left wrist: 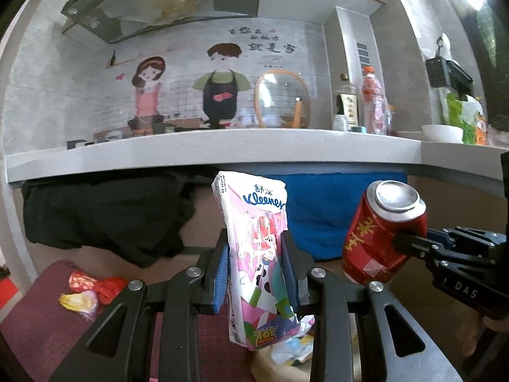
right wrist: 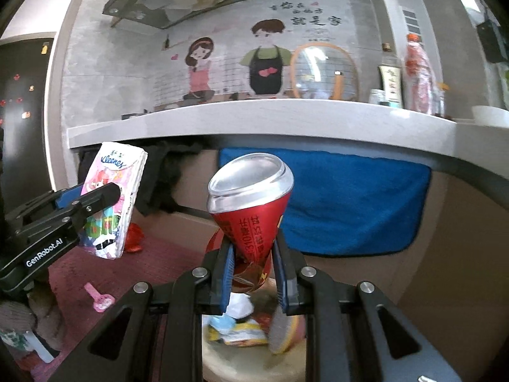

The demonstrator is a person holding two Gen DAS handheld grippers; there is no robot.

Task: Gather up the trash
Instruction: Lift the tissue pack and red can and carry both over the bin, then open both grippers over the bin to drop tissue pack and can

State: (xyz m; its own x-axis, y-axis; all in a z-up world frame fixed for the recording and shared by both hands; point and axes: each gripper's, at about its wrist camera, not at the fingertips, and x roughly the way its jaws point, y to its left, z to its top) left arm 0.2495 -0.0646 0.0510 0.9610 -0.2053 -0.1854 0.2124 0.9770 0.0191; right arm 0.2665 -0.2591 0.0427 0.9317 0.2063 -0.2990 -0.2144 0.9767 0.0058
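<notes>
Left tool (left wrist: pixel 254 267): clamped on the tissue pack (left wrist: pixel 257 248).
Right tool (right wrist: pixel 254 270): clamped on the crushed red can (right wrist: pixel 251 210).

Upright tissue pack (left wrist: pixel 259 254); crushed red can (right wrist: pixel 251 210)

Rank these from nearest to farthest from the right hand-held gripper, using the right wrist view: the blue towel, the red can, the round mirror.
1. Red can: clamped in the right hand-held gripper.
2. Blue towel: hanging just behind, below the counter edge.
3. Round mirror: on the counter against the wall.
</notes>
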